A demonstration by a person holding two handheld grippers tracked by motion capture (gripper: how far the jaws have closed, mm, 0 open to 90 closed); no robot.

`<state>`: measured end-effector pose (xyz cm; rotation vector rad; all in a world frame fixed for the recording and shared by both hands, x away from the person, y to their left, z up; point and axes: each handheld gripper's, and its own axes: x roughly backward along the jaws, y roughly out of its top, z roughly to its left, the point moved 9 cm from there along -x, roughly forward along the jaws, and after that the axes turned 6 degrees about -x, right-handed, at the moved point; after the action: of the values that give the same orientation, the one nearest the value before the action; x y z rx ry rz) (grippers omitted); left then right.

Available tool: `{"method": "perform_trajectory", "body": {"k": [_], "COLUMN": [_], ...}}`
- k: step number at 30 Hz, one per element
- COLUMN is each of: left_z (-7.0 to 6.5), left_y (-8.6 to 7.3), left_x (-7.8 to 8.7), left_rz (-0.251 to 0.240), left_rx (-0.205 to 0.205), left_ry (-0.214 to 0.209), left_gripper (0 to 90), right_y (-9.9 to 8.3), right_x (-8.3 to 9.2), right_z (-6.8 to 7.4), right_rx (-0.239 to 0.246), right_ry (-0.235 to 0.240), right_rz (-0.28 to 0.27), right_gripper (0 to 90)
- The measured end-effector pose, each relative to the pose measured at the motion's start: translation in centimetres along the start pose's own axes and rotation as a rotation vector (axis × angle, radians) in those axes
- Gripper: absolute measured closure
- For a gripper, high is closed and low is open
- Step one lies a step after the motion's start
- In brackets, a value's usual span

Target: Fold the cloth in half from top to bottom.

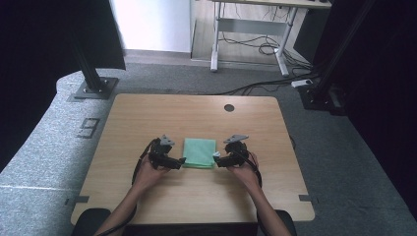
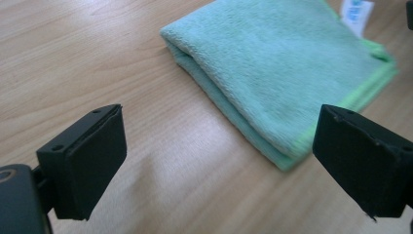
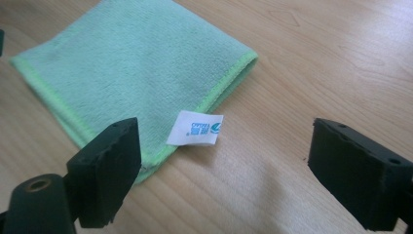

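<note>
Item: folded mint-green microfibre cloth (image 1: pixel 199 153) with a lighter green stitched hem, lying flat on the light wooden desk (image 1: pixel 147 118), a little below the centre of the high view. In the left gripper view the cloth (image 2: pixel 287 58) fills the upper right of the frame, its thick folded edge turned toward the camera. In the right gripper view it (image 3: pixel 131 68) takes up the upper left.

Label: small white fabric tag with blue-green print (image 3: pixel 196 128), sticking out from the cloth's hem near the middle of the right gripper view; seen again at the top right of the left gripper view (image 2: pixel 357 14).

Left gripper (image 1: pixel 181 161): black, held in the person's left hand (image 1: pixel 147 173), just left of the cloth in the high view. Fingers (image 2: pixel 87 161) stand wide apart with nothing between them but bare desk and the cloth's near corner, untouched.

Right gripper (image 1: pixel 217 158): black, held in the right hand (image 1: pixel 246 171), just right of the cloth. Fingers (image 3: pixel 109 170) stand wide, the tag lying between them on the desk, apart from both.

Desk detail: round dark cable hole (image 1: pixel 229 107) toward the upper edge.
</note>
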<state>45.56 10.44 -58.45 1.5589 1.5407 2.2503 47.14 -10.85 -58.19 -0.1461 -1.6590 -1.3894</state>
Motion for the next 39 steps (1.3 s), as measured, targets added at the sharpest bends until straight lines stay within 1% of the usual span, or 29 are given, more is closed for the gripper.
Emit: {"method": "perform_trajectory", "body": {"k": [2, 3, 4, 5, 8, 9, 10, 11, 14, 15, 16, 17, 19, 20, 21, 23, 24, 25, 26, 28, 30, 31, 35, 37, 38, 39], "left_z": [-0.3, -0.3, -0.5, -0.5, -0.8, -0.8, -0.9, -0.9, -0.9, -0.8, -0.8, -0.8, -0.7, -0.7, -0.7, -0.7, -0.9, -0.9, -1.0, -0.9, -0.7, -0.7, -0.6, -0.6, -0.6, -0.6], "left_y": [-0.1, -0.1, -0.1, -0.1, -0.4, -0.5, -0.8, -0.8, -1.6, -1.9, -2.5, -2.5, -3.5, -4.3, -4.3, -5.3, -6.1, -6.1, -6.5, -7.1, -7.6, -7.6, -7.8, -7.8, -7.8, -7.8], "left_x": [1.0, 1.0, 1.7, 1.7, 2.8, 3.2, 3.7, 3.7, 4.5, 4.6, 4.8, 4.8, 4.9, 4.9, 4.9, 4.8, 4.7, 4.7, 4.5, 4.2, 3.7, 3.7, 3.3, 3.3, 3.2, 3.2], "left_rz": [-0.013, -0.013, -0.022, -0.022, -0.022, -0.020, -0.017, -0.017, -0.008, -0.005, 0.001, 0.001, 0.011, 0.021, 0.021, 0.036, 0.046, 0.046, 0.054, 0.073, 0.098, 0.098, 0.067, 0.062, 0.061, 0.061], "left_rx": [-0.003, -0.003, -0.007, -0.007, -0.027, -0.037, -0.048, -0.048, -0.065, -0.066, -0.065, -0.065, -0.066, -0.068, -0.068, -0.072, -0.074, -0.074, -0.079, -0.091, -0.107, -0.107, -0.052, -0.053, -0.052, -0.052], "left_ry": [-0.011, -0.011, -0.016, -0.016, -0.013, -0.010, -0.003, -0.003, 0.014, 0.016, 0.020, 0.020, 0.028, 0.035, 0.035, 0.037, 0.026, 0.026, 0.021, 0.030, 0.040, 0.040, -0.005, -0.002, -0.001, -0.001], "left_gripper": [5.9, 5.9, 6.0, 6.0, 4.9, 4.9, 4.6, 4.5, 3.7, 3.7, 3.4, 3.2, 2.9, 1.9, 1.1, 0.7, 0.0, 0.0, 0.0, 0.0, 0.0, 0.0, 0.0, 0.0, 0.0, 0.0], "right_y": [-0.1, -0.1, -0.2, -0.2, -0.6, -0.6, -0.8, -0.8, -1.3, -1.5, -1.9, -1.9, -2.4, -2.9, -2.9, -3.5, -4.3, -4.3, -5.2, -5.5, -6.7, -6.7, -7.8, -8.3, -8.3, -8.3], "right_x": [0.9, 0.9, 1.5, 1.5, 2.7, 2.7, 3.3, 3.3, 4.1, 4.4, 4.8, 4.8, 5.2, 5.4, 5.4, 5.6, 5.5, 5.5, 5.3, 5.2, 4.5, 4.5, 3.7, 3.4, 3.3, 3.3], "right_z": [0.1, 0.1, 0.2, 0.2, 0.1, 0.1, 0.1, 0.1, 0.0, 0.0, 0.0, 0.0, 0.0, 0.1, 0.1, 0.1, 0.0, 0.0, -0.2, -0.3, -0.6, -0.6, -0.8, -0.9, -1.0, -1.0], "right_rx": [0.006, 0.006, 0.007, 0.007, 0.001, 0.001, -0.005, -0.005, -0.002, 0.003, 0.010, 0.010, 0.009, 0.013, 0.013, 0.017, 0.018, 0.018, 0.015, 0.016, 0.003, 0.003, 0.003, 0.002, 0.006, 0.006], "right_ry": [0.014, 0.014, 0.025, 0.025, 0.044, 0.044, 0.046, 0.046, 0.036, 0.034, 0.032, 0.032, 0.031, 0.027, 0.027, 0.020, 0.015, 0.015, 0.016, 0.016, 0.015, 0.015, 0.018, 0.019, 0.006, 0.006], "right_rz": [-0.001, -0.001, -0.003, -0.003, 0.004, 0.004, -0.002, -0.002, -0.010, -0.012, -0.017, -0.017, -0.026, -0.033, -0.033, -0.043, -0.040, -0.040, -0.027, -0.022, 0.005, 0.005, 0.035, 0.048, 0.027, 0.027], "right_gripper": [10.3, 10.3, 8.2, 8.2, 3.5, 3.5, 1.5, 1.5, 0.0, 0.0, 0.0, 0.0, 0.0, 0.0, 0.0, 0.0, 0.0, 0.0, 0.0, 0.0, 0.0, 0.0, 0.0, 0.0, 0.0, 0.0]}}
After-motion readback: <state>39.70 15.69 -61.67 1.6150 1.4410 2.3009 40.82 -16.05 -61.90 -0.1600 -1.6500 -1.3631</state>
